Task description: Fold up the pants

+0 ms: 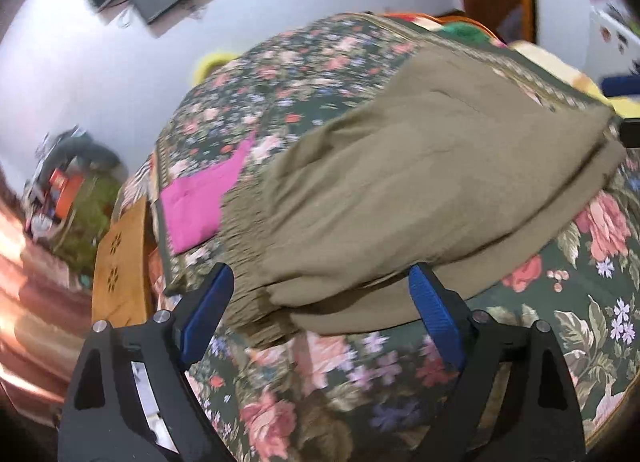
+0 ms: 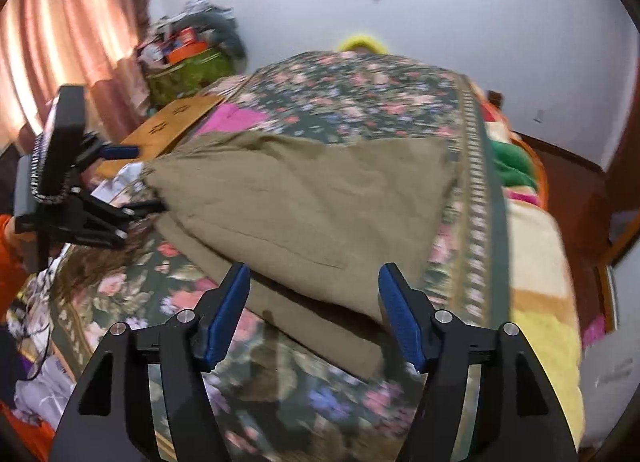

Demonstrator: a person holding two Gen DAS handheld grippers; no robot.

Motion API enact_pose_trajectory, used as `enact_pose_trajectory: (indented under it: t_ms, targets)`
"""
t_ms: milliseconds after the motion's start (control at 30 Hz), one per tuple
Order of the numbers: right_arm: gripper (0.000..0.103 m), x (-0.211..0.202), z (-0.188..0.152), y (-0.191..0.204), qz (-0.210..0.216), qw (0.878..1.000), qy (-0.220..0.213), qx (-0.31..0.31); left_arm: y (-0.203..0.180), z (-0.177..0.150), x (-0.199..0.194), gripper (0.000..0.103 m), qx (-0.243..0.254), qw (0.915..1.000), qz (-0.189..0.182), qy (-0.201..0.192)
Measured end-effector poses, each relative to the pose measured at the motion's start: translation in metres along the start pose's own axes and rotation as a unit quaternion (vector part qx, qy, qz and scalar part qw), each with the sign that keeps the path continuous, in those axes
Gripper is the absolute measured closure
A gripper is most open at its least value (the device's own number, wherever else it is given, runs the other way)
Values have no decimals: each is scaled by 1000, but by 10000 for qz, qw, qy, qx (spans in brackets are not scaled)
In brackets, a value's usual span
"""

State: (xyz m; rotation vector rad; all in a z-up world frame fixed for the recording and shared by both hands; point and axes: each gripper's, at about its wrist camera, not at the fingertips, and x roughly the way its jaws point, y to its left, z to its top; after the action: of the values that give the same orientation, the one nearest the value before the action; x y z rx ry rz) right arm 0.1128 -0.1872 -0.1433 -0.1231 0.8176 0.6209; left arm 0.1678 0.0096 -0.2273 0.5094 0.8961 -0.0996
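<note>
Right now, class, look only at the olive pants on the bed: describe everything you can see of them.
The pants are olive-brown, of soft, matte, slightly creased woven-looking cloth. They lie folded in stacked layers on the floral bedspread, a lower layer showing along the near edge. A gathered, elastic-looking waistband sits at one end, beside a pink cloth. The bedspread touches them from beneath. Both the left gripper and right gripper stand open at the near edge, neither gripping.

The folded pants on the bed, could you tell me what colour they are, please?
The pants are a plain olive-khaki, clearest in the right wrist view.
</note>
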Motion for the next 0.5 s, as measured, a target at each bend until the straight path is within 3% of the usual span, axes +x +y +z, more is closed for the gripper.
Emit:
enact_pose_trajectory:
  t_ms: [133,267,500]
  targets:
    - [40,26,4,19,220,9990,214,-336,-16,4,6,13,360,9993,112,-88]
    - [40,44,9,33,294,9973,359,-569,-10,12,7,14,181,9997,-146,-74]
    - [41,65,22,51,552,9940,473,-816,2,27,8,37,-169,9982,-574,-62]
